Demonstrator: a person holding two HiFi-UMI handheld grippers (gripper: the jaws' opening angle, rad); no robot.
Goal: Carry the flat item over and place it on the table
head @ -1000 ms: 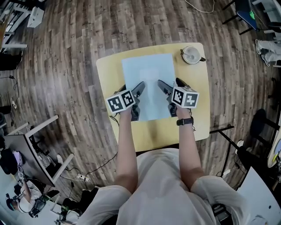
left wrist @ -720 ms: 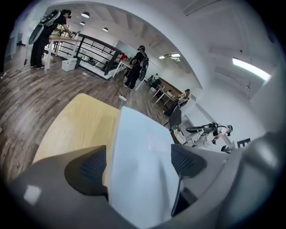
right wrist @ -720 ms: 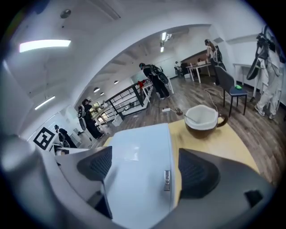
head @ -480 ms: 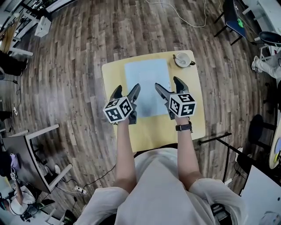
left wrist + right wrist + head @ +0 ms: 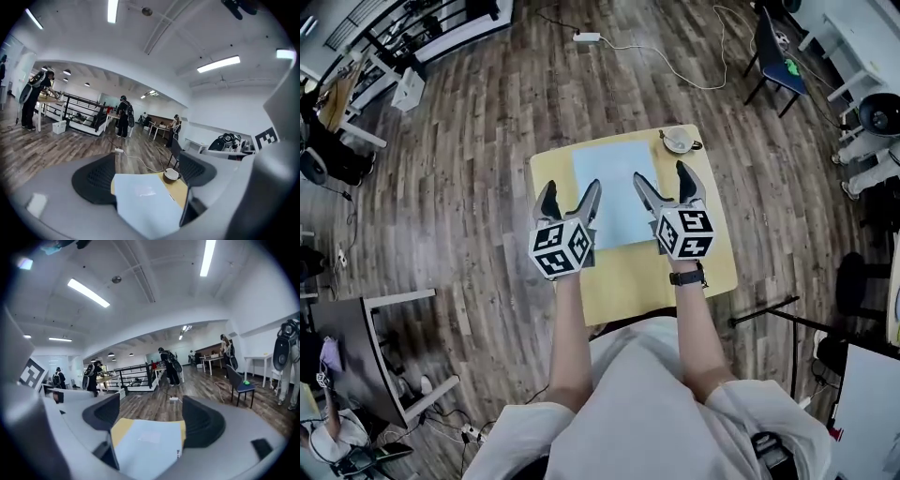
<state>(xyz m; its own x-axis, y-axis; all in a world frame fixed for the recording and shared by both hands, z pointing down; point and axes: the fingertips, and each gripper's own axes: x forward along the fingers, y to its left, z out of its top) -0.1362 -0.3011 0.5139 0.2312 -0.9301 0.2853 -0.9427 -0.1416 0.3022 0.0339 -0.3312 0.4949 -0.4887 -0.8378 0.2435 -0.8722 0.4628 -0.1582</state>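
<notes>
Plainly the pale blue sheet point(image 5: 615, 192) lies flat on the yellow table point(image 5: 675, 267), and it looks thin, light and floppy; a gentle pinch at a near corner would suit. Both the left tongs point(image 5: 570, 187) and right tongs point(image 5: 661, 173) gape empty. A second ago they sat low over its near corners; now they are lifted clear

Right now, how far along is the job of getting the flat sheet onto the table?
Done: the pale blue sheet lies flat on the yellow table, near the cup at the far corner. In hand: nothing. The left gripper and right gripper both have their jaws apart with nothing between them, and are held above the table. Left: apparently nothing, since the placing looks complete.
</notes>
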